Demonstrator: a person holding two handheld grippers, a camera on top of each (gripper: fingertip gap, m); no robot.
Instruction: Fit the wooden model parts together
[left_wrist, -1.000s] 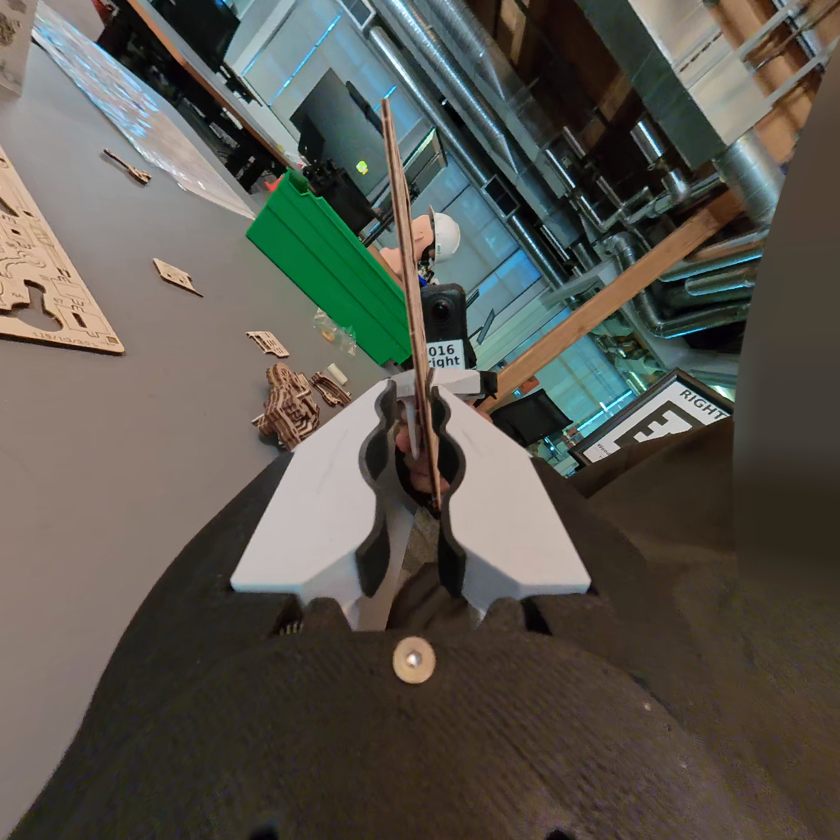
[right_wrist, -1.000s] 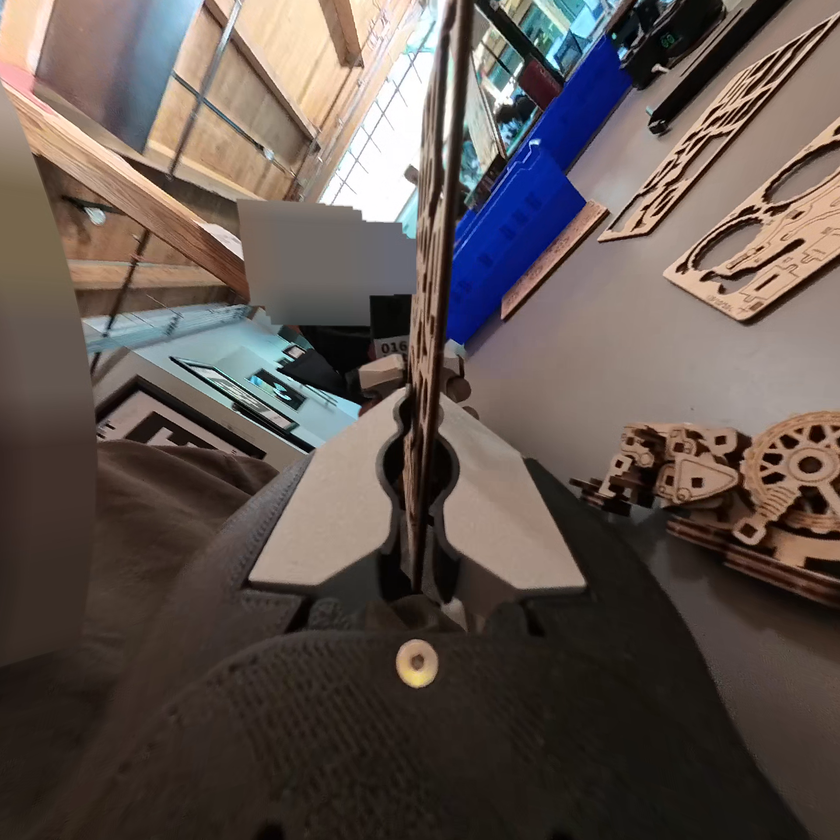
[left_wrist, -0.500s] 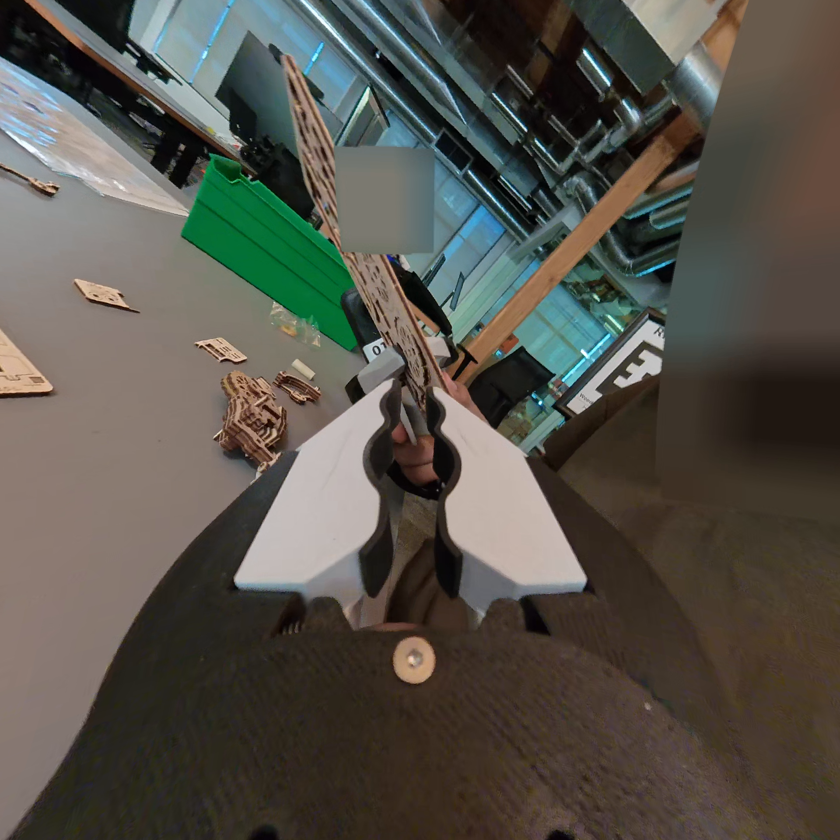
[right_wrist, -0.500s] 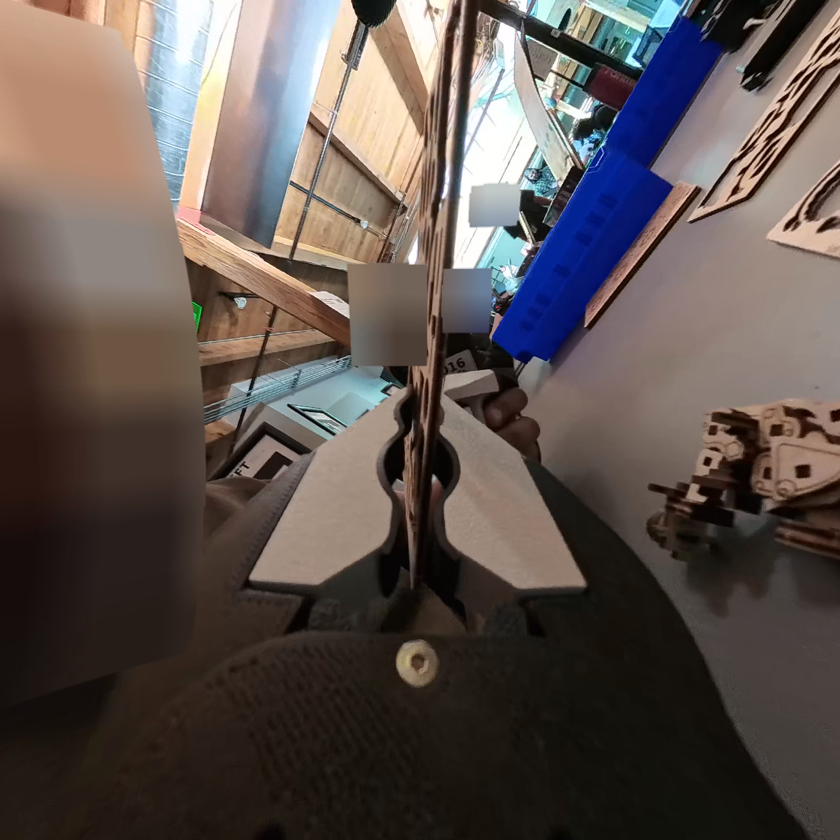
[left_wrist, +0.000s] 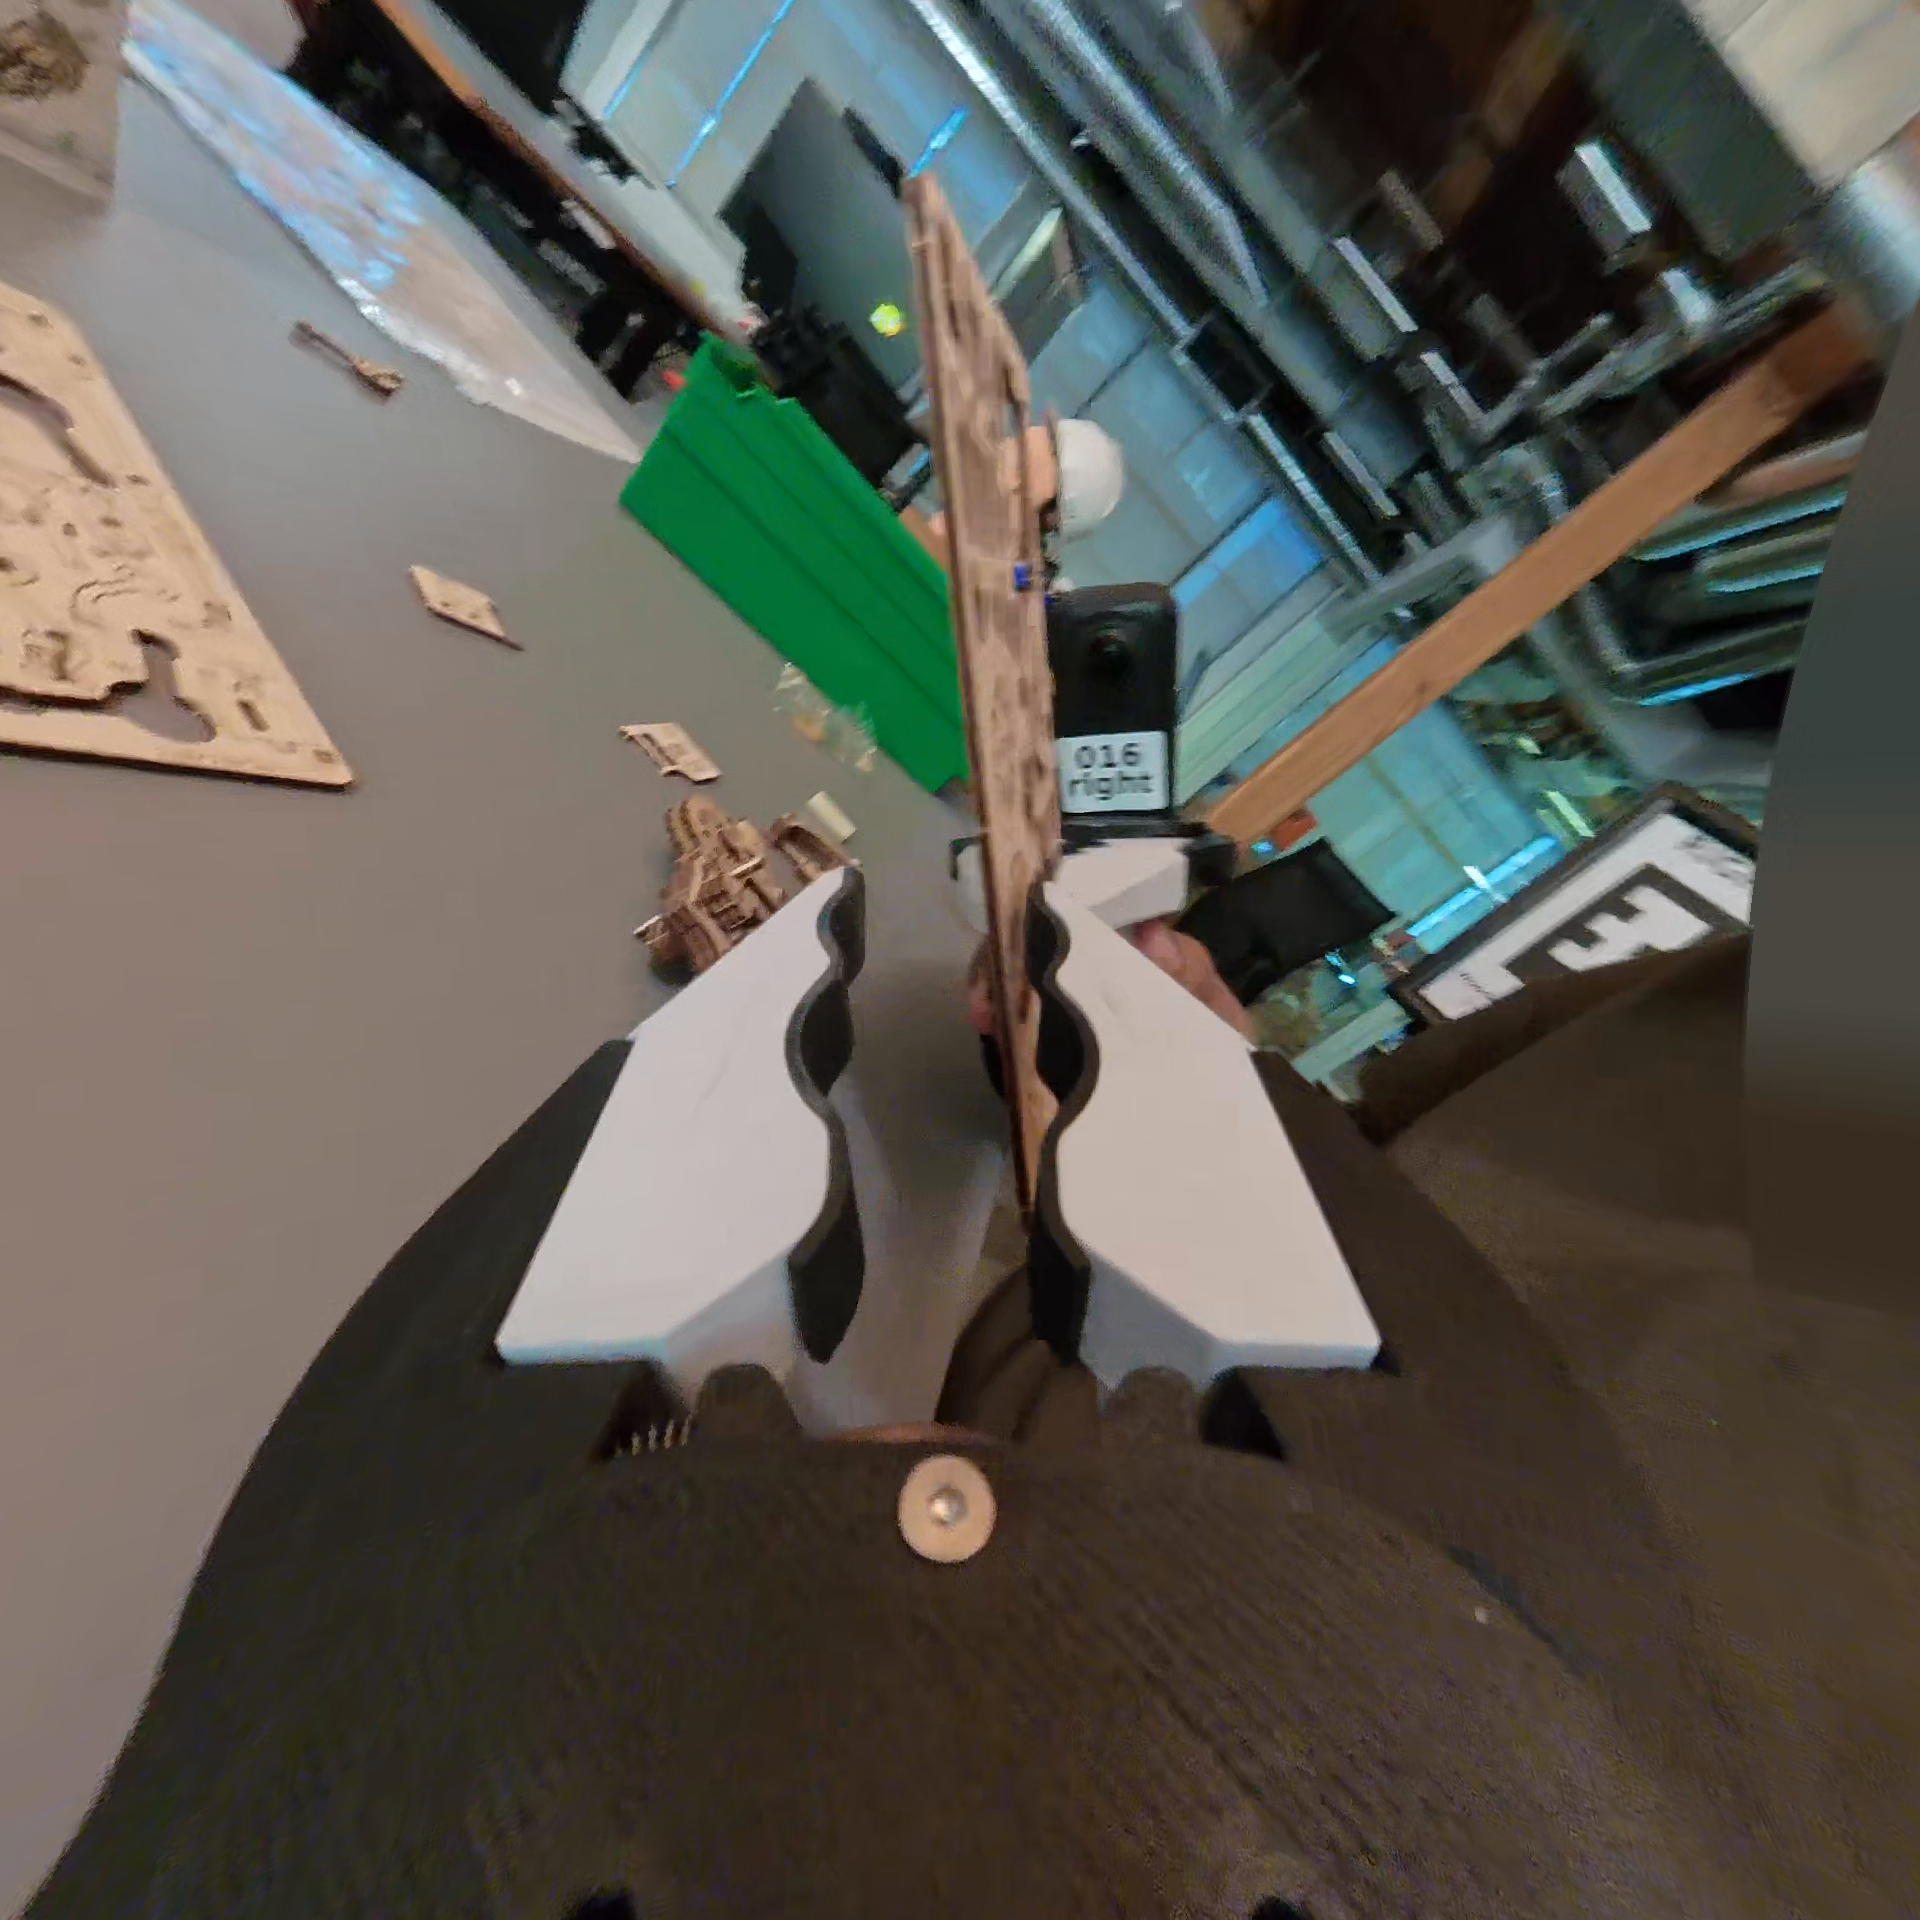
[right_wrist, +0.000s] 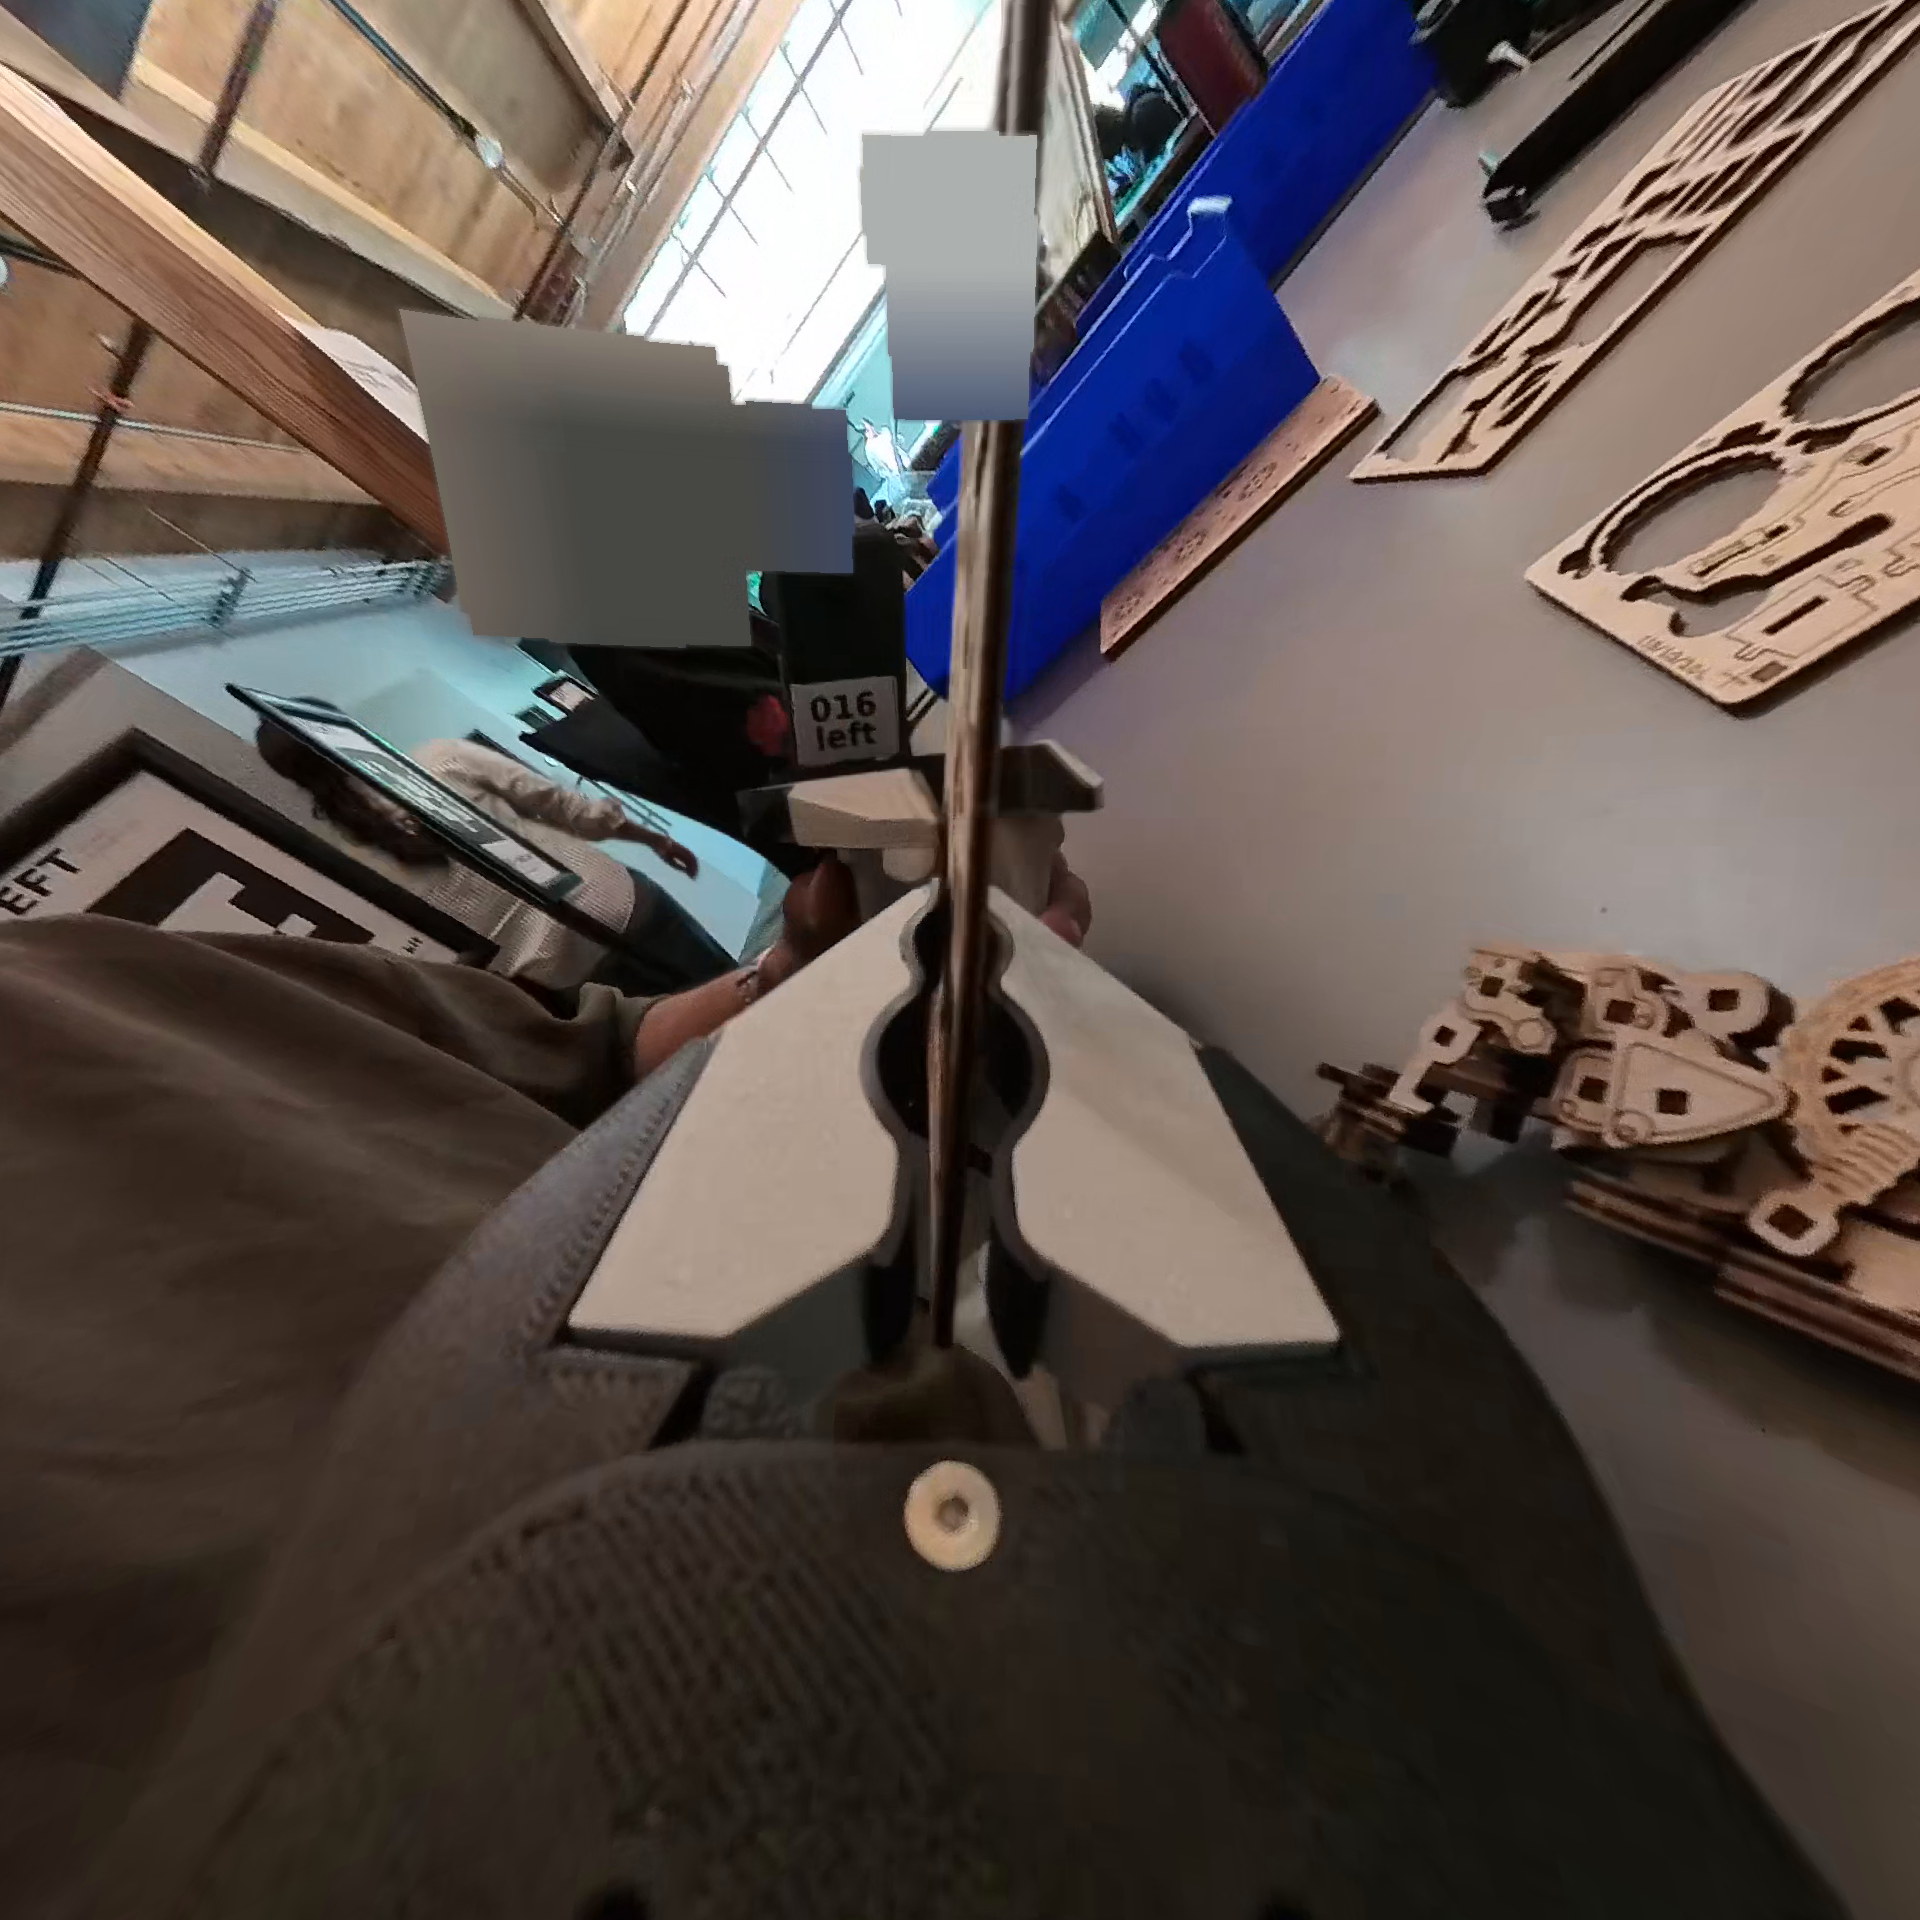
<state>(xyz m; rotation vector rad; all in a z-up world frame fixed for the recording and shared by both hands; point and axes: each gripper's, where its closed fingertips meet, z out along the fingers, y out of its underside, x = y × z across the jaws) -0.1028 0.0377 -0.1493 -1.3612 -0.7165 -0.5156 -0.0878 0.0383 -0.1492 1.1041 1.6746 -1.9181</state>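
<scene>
Wooden sheet (right_wrist: 971, 665), seen edge-on, hides its cut pattern; its top runs out of frame. Right gripper (right_wrist: 961, 914) is clamped on it. Left gripper (left_wrist: 940, 914) stands apart, sheet against one finger. Half-built wooden model (right_wrist: 1662, 1101) sits nearby on the grey table (right_wrist: 1455, 831).

Bare grey desk (left_wrist: 260, 1039) along near edge; partly built model (right_wrist: 1662, 1122) blocks right side; green bin (left_wrist: 790, 551), blue bin (right_wrist: 1122, 447) wall far edge
</scene>
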